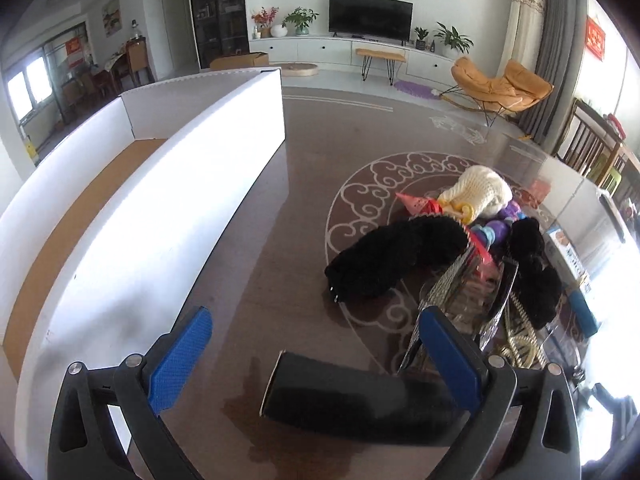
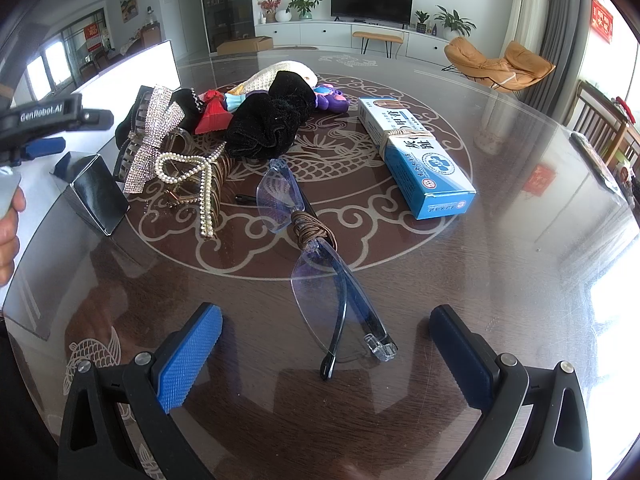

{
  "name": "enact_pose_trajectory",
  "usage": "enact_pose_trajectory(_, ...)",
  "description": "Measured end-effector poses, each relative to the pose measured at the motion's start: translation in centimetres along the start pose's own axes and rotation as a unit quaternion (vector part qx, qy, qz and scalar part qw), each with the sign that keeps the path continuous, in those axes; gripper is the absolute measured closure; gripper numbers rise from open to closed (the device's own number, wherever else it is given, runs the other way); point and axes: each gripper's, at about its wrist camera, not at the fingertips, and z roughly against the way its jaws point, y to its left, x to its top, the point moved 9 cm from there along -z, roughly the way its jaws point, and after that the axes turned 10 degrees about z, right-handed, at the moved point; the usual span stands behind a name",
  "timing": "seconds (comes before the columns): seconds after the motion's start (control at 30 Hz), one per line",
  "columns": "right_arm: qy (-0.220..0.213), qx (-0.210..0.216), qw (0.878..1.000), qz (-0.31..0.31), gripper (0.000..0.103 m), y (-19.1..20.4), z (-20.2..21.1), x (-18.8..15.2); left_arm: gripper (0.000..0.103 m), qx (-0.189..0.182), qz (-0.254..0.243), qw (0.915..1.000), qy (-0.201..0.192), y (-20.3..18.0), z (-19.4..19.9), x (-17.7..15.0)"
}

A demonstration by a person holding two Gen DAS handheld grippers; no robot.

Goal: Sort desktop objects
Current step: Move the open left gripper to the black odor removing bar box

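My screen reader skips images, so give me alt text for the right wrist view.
The open right tongs hover over folded blue-tinted glasses on a glass-topped table. Beyond lie a blue medicine box, black scrunchies, rhinestone bow clips and a small black box. At far left are the left tongs and a hand.

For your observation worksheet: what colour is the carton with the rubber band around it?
The carton is blue and white, seen best in the right wrist view.

White "GenRobot.AI" lettering on the black left gripper (image 2: 48, 118), large Chinese characters, too distorted to read surely, on the blue-and-white medicine box (image 2: 416, 152), red wall hanging (image 2: 602, 20) illegible.
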Motion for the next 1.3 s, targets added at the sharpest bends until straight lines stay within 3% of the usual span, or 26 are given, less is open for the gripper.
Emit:
enact_pose_trajectory(0.07, 0.0, 0.0, 1.0, 0.0, 0.0, 0.0, 0.0, 0.0, 0.0, -0.009, -0.015, 0.9995, -0.025, 0.6, 1.7, -1.1)
enact_pose_trajectory(0.2, 0.0, 0.0, 1.0, 0.0, 0.0, 0.0, 0.0, 0.0, 0.0, 0.0, -0.036, 0.9987, -0.035, 2.7, 4.4, -3.0)
enact_pose_trajectory(0.37, 0.0, 0.0, 1.0, 0.0, 0.0, 0.0, 0.0, 0.0, 0.0, 0.007, -0.024, 0.9997, -0.002, 4.9, 4.8, -4.1)
enact_pose_trajectory(0.47, 0.0, 0.0, 1.0, 0.0, 0.0, 0.0, 0.0, 0.0, 0.0, -0.022, -0.002, 0.9996, 0.02, 4.8, 4.8, -4.4)
enact_pose_trajectory(0.57, 0.0, 0.0, 1.0, 0.0, 0.0, 0.0, 0.0, 0.0, 0.0, -0.042, -0.002, 0.9972, 0.063, 3.4, 3.9, -5.8)
enact_pose_trajectory(0.77, 0.0, 0.0, 1.0, 0.0, 0.0, 0.0, 0.0, 0.0, 0.0, -0.115, -0.035, 0.9927, 0.007, -2.9, 7.2, -6.7)
enact_pose_trajectory(0.83, 0.0, 0.0, 1.0, 0.0, 0.0, 0.0, 0.0, 0.0, 0.0, -0.148, -0.061, 0.9871, 0.013, -5.5, 7.7, -7.2)
enact_pose_trajectory(1.0, 0.0, 0.0, 1.0, 0.0, 0.0, 0.0, 0.0, 0.0, 0.0, -0.151, -0.104, 0.983, 0.005, -7.9, 8.5, -8.4)
enact_pose_trajectory(1.13, 0.0, 0.0, 1.0, 0.0, 0.0, 0.0, 0.0, 0.0, 0.0, -0.135, -0.042, 0.9899, -0.006, -4.0, 8.5, -6.8)
enact_pose_trajectory(1.23, 0.0, 0.0, 1.0, 0.0, 0.0, 0.0, 0.0, 0.0, 0.0, -0.15, 0.013, 0.9883, 0.026, -1.3, 7.1, -6.4)
enact_pose_trajectory(1.3, 0.0, 0.0, 1.0, 0.0, 0.0, 0.0, 0.0, 0.0, 0.0, -0.154, 0.018, 0.987, 0.044, -1.3, 6.5, -6.6)
